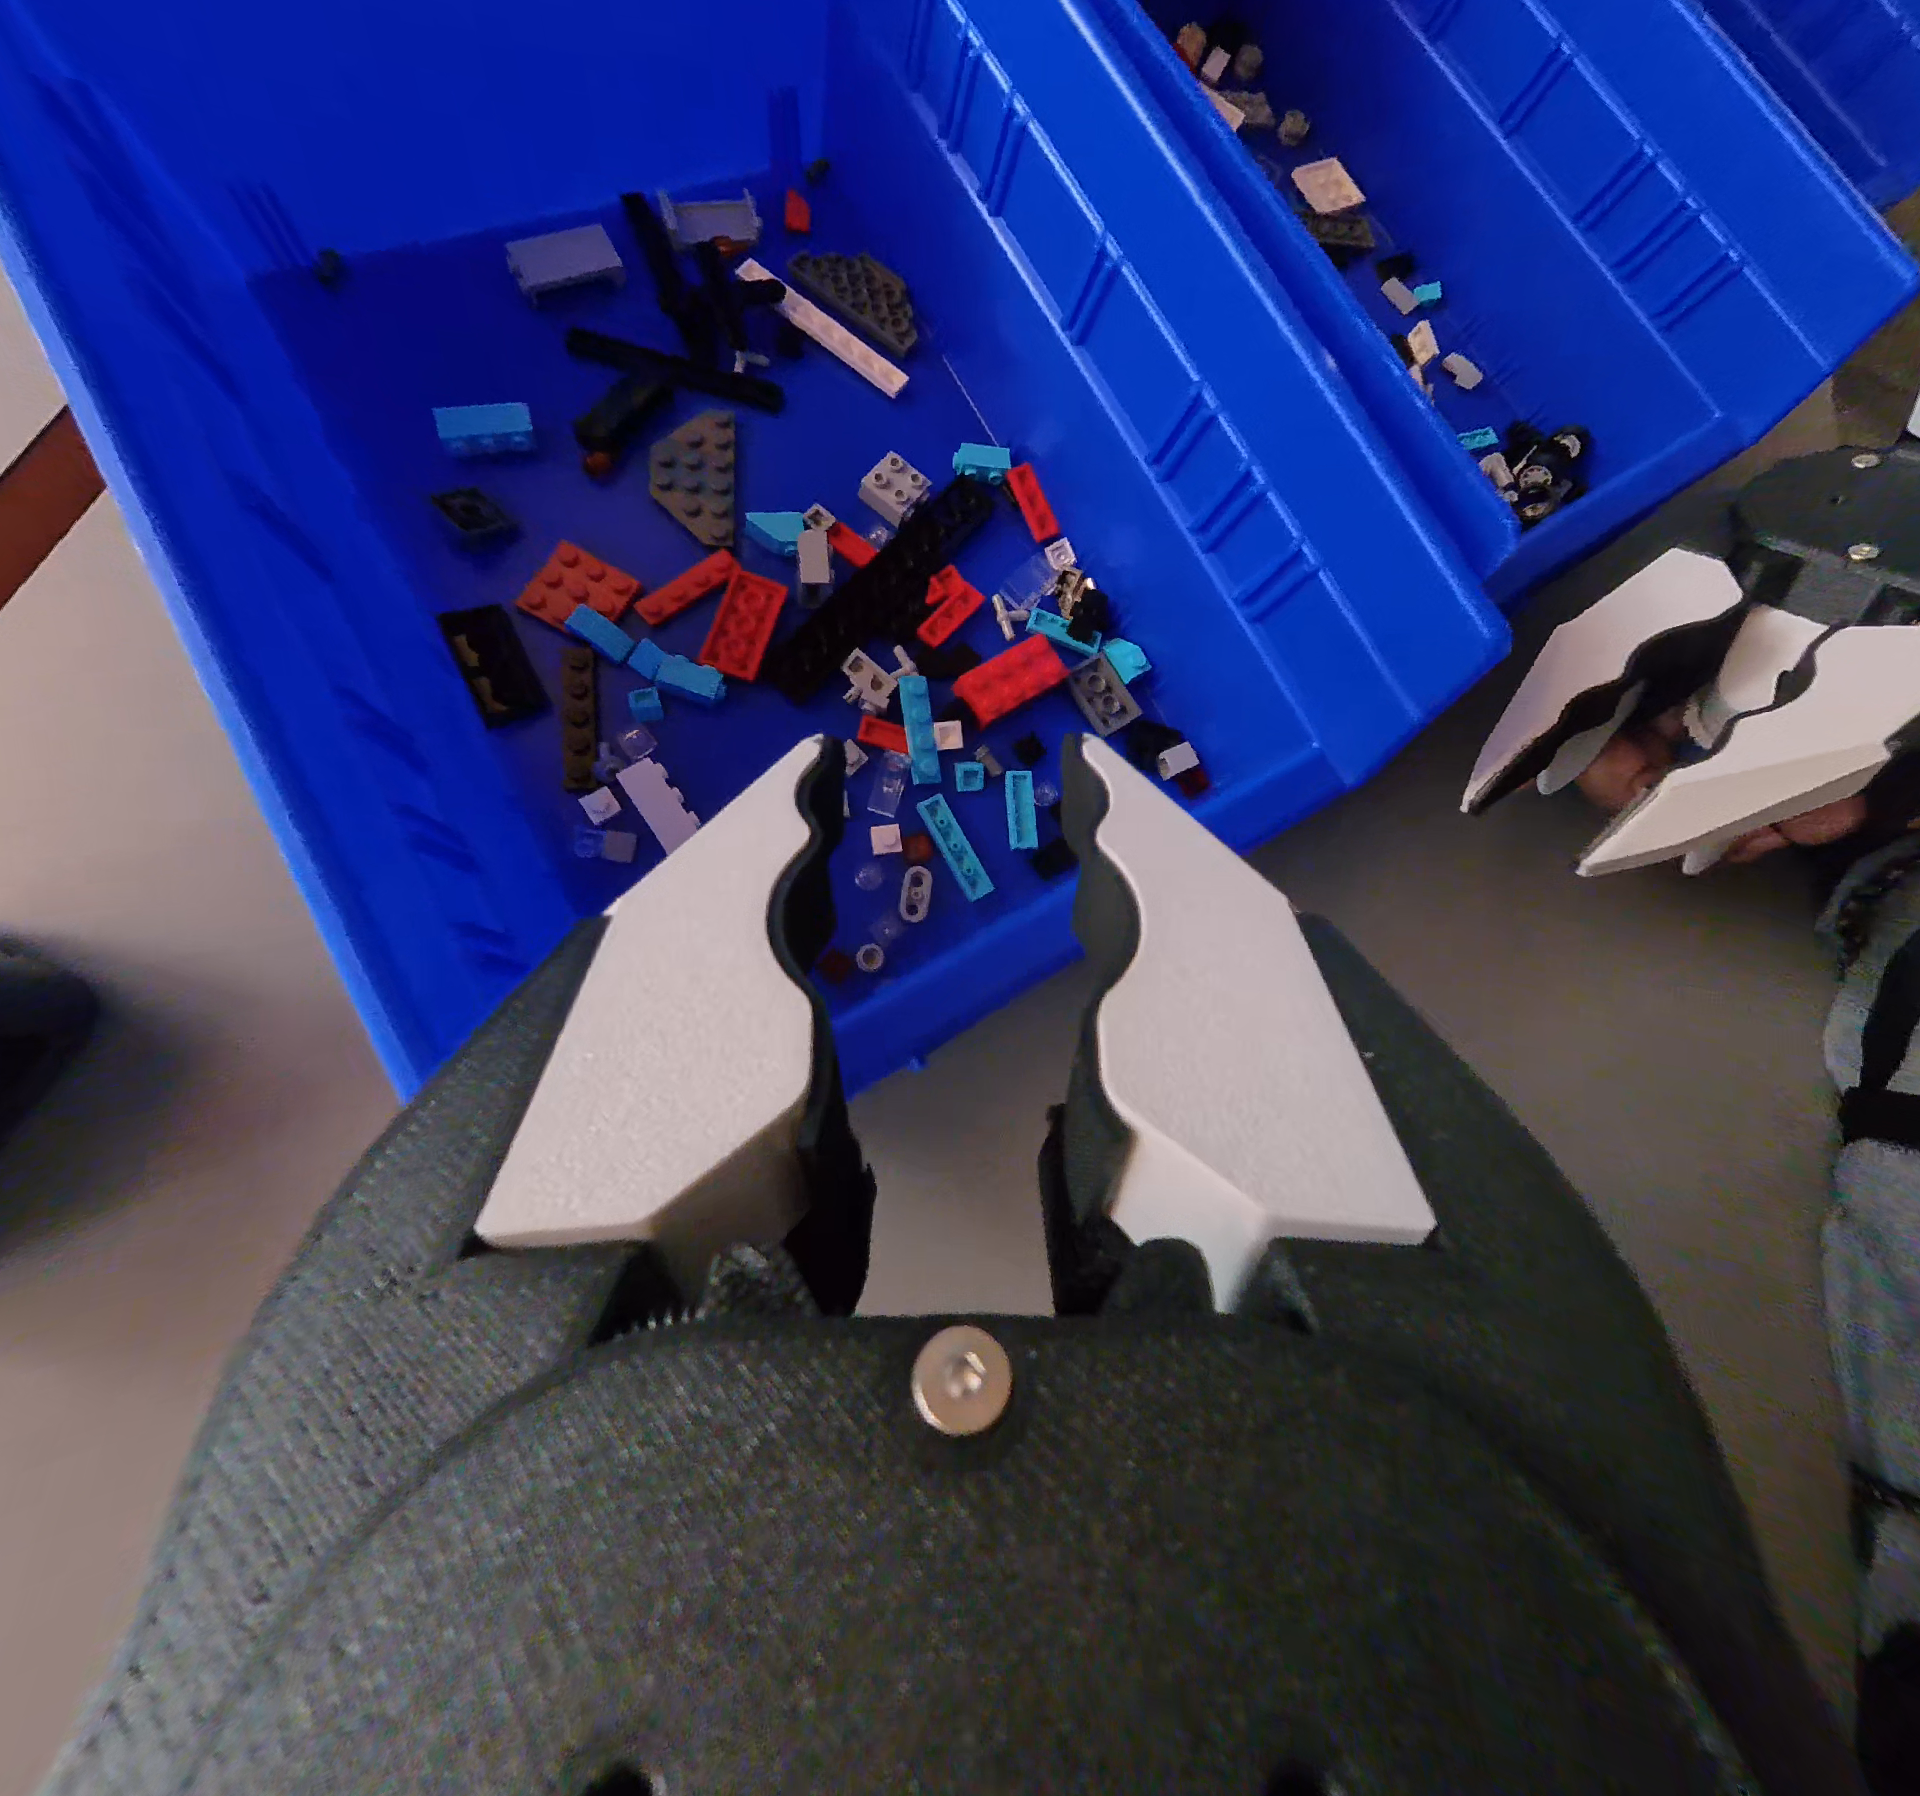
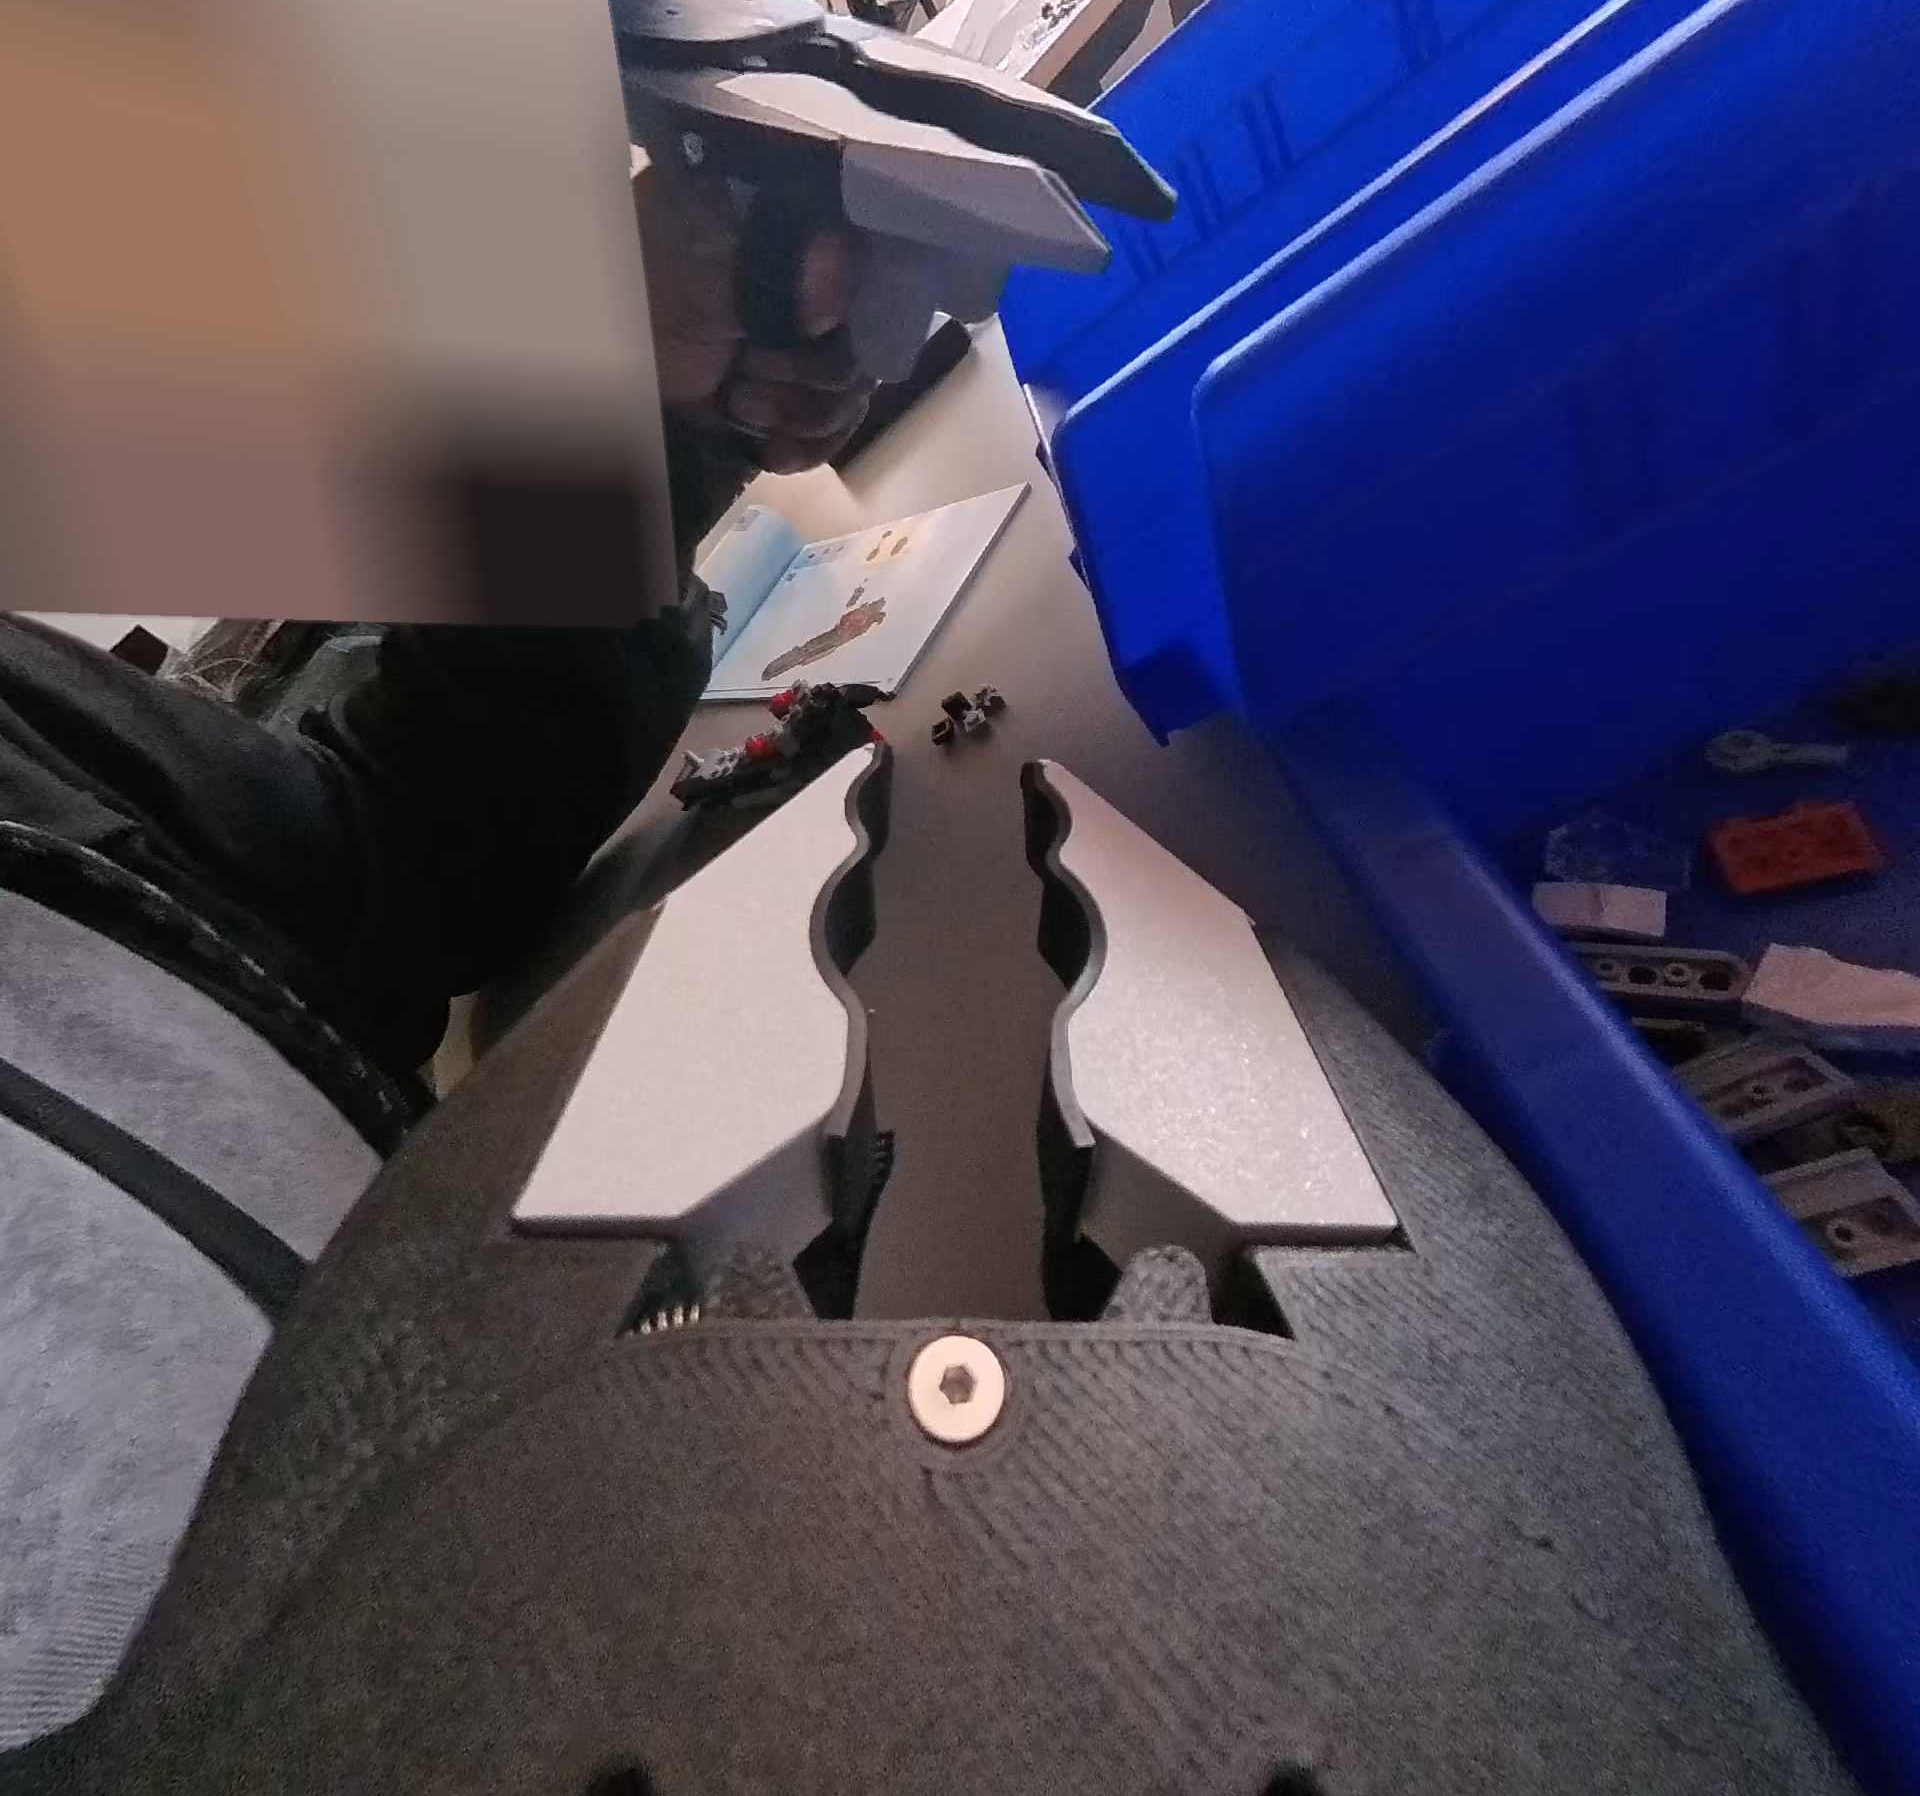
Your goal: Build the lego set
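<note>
Loose bricks lie beyond the left gripper, its jaws parted.

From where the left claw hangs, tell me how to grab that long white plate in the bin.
Close across the long white plate mid-length, on its narrow width, descending from above. It lies flat; its upper end abuts black pieces, so favour the free lower half.

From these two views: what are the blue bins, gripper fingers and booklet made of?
Blue bin: looks like moulded plastic, semi-gloss, with ribbed walls. Left gripper fingers: likely 3D-printed plastic, matte grainy white shells over dark wavy inner pads, maybe rubbery. Booklet: printed paper, lying open and flat on the table.
</note>
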Demonstrator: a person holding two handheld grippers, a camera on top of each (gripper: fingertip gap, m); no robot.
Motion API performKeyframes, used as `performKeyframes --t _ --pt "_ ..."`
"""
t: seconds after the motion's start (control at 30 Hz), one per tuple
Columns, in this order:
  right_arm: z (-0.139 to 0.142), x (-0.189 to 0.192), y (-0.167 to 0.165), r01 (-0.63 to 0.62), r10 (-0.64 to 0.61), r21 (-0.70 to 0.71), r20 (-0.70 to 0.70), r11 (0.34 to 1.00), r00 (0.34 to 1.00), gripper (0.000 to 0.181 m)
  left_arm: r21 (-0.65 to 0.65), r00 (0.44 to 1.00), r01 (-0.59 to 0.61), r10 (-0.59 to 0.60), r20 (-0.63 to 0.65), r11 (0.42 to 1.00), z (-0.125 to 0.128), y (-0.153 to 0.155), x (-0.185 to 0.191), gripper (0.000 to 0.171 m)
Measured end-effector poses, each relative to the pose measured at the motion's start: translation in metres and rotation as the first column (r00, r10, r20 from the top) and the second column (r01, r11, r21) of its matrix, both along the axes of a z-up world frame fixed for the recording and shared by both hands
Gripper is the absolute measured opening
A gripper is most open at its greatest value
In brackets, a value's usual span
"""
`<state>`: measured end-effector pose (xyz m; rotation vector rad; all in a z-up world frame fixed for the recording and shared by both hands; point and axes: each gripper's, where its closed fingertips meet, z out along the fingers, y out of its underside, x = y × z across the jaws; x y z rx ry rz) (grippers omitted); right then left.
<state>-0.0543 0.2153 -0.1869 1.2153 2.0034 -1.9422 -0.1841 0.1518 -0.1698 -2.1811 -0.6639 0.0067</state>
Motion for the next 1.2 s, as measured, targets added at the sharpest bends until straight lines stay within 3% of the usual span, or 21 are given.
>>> performKeyframes --t 0.73,1.2 --pt "-0.004 -0.003 0.001 0.011 -0.012 0.007 0.027 1.000 1.000 0.025 -0.070 0.997 -0.041 0.046 0.064 0.997 -0.035 0.002 -0.006 0.044" --pt "-0.004 -0.003 0.001 0.010 -0.010 0.008 0.027 1.000 1.000 0.026 -0.080 0.998 -0.055 0.058 0.033 0.995 -0.036 0.004 -0.009 0.044"
